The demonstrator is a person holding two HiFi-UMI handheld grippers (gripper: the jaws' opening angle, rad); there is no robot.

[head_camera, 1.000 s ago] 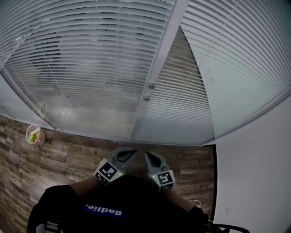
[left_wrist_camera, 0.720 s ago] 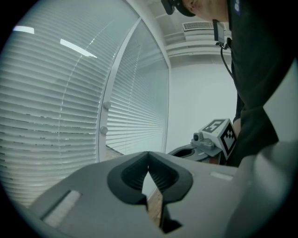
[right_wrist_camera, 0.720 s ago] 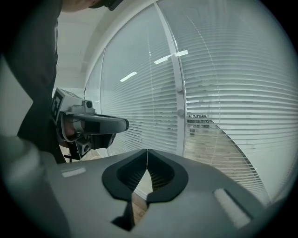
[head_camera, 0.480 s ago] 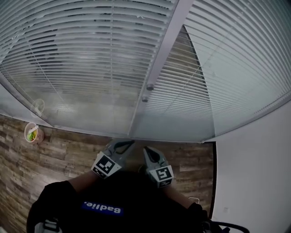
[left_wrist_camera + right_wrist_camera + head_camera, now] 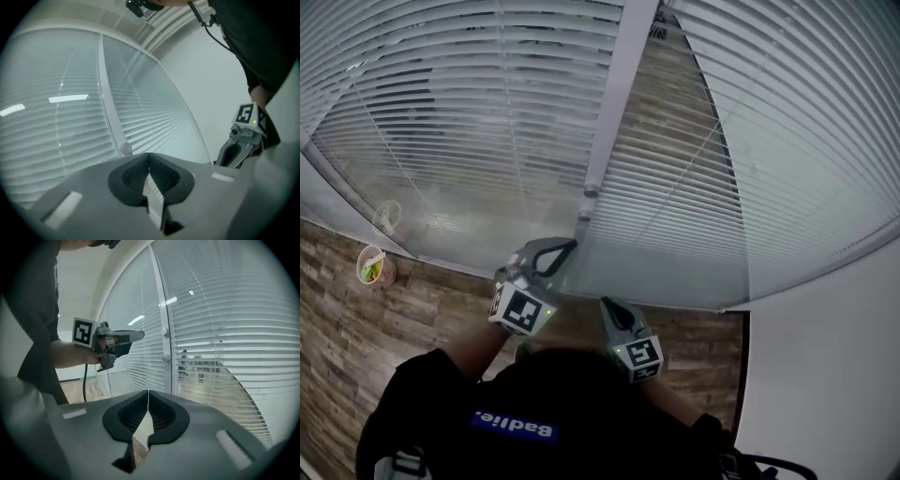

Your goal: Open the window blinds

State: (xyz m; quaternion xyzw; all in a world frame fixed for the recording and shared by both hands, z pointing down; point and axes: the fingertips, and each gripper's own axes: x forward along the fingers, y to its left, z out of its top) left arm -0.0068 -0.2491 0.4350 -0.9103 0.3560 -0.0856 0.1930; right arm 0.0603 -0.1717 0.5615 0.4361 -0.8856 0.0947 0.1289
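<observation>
White slatted blinds (image 5: pixel 469 112) hang behind glass panes on both sides of a pale upright frame (image 5: pixel 619 84). Two small round knobs (image 5: pixel 590 191) sit low on that frame. My left gripper (image 5: pixel 569 246) is raised, shut and empty, its tip just below and left of the lower knob (image 5: pixel 583 217). In the left gripper view one knob (image 5: pixel 125 148) shows just beyond my shut left gripper (image 5: pixel 149 155). My right gripper (image 5: pixel 606 304) hangs lower, close to my body, also shut and empty. The right gripper view shows the left gripper (image 5: pixel 137 335) level with the knobs (image 5: pixel 165 332).
A paper cup (image 5: pixel 370 267) with something green in it stands on the wood-look floor (image 5: pixel 356 328) at the left, by the glass. A white wall (image 5: pixel 825 366) closes the right side. Through the right pane's slats (image 5: pixel 225 333) a room with chairs shows.
My left gripper has risen and gone forward to the frame's knobs, rolling as it went. The right gripper has shifted a little. My view has tilted along the glass.
</observation>
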